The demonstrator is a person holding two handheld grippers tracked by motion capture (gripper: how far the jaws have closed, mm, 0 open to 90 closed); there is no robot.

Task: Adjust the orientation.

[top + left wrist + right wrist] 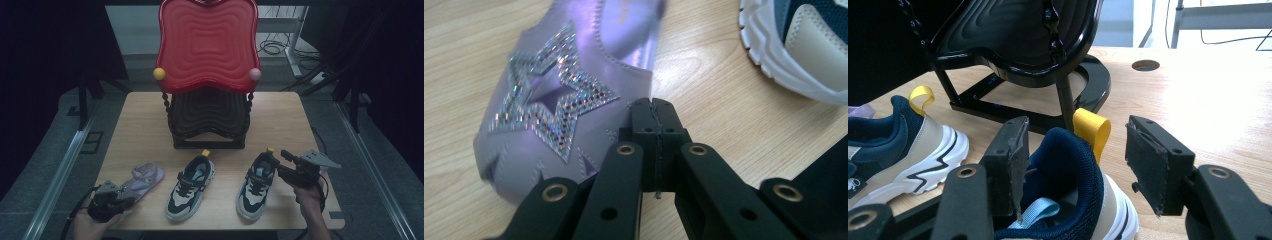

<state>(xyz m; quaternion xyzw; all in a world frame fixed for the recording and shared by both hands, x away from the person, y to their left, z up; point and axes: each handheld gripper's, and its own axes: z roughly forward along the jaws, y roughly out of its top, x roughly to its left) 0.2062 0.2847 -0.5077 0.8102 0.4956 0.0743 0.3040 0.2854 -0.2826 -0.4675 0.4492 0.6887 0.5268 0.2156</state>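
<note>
Left hand-held gripper (pixel 127 200): sits at the near left corner of the surface (pixel 140 125), held by a hand (pixel 90 227) that comes in from the bottom edge; in the left gripper view its two black jaws are pressed together with nothing between them, the tips just beside the toe end of the sandal.
Purple sandal (pixel 142 179): lies flat on the surface at the left of the row of footwear, with a glittering star (pixel 555 102) on its strap; the closed jaw tips point at it from the near side, and I cannot tell whether they touch it.
Middle sneaker (pixel 191 187): navy, beige and white, flat on its sole between the sandal and the right sneaker, its yellow heel loop (pixel 205 152) towards the rack.
Rack (pixel 209 100): a black two-tier stand at the far middle of the surface, with a red wavy tray (pixel 207 42) on top.
Right sneaker (pixel 257 185): same colours, flat on the surface at the right of the row, its yellow pull tab (pixel 1093 131) at the heel.
Right hand-held gripper (pixel 281 165): held level at the heel of the right sneaker; its jaws are spread, one on each side of the padded navy heel collar (pixel 1068 165), the right pad clear of the shoe and the left pad close against the collar.
</note>
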